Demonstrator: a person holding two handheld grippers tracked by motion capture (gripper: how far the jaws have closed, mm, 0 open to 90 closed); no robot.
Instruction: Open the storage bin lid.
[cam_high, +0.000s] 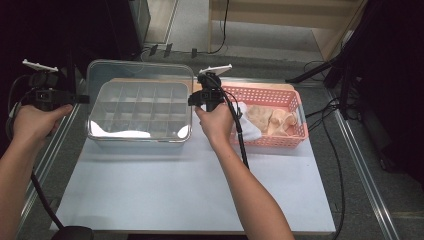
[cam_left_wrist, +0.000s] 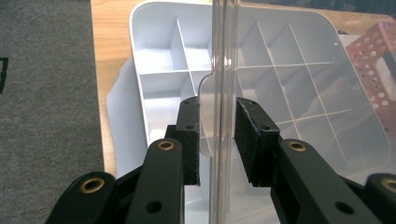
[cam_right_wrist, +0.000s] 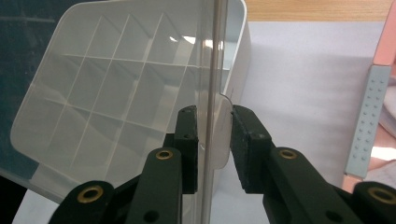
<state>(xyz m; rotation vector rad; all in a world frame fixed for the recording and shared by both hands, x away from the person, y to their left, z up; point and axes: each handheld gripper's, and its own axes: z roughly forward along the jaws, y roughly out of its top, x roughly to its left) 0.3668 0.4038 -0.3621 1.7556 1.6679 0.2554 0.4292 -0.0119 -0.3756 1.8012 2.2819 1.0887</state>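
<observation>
A clear compartment box (cam_high: 140, 141) stands at the back left of the pale mat. Its see-through lid (cam_high: 140, 72) is raised over it, tilted, and held at both side edges. My left gripper (cam_high: 84, 99) reaches in from the left and is shut on the lid's edge tab. In the left gripper view the lid (cam_left_wrist: 222, 70) runs edge-on between the pads of that gripper (cam_left_wrist: 217, 135), with the box's dividers (cam_left_wrist: 159, 60) beyond. My right gripper (cam_high: 192, 100) is shut on the opposite tab. In the right gripper view the lid (cam_right_wrist: 212, 70) stands between the pads of that gripper (cam_right_wrist: 214, 140).
A pink perforated basket (cam_high: 295, 107) stands right of the box and holds beige cloth pieces (cam_high: 272, 120) and a white one (cam_high: 247, 127). The pale mat (cam_high: 190, 190) stretches toward the near edge. Metal rails border the table, and cables lie on the floor at the right.
</observation>
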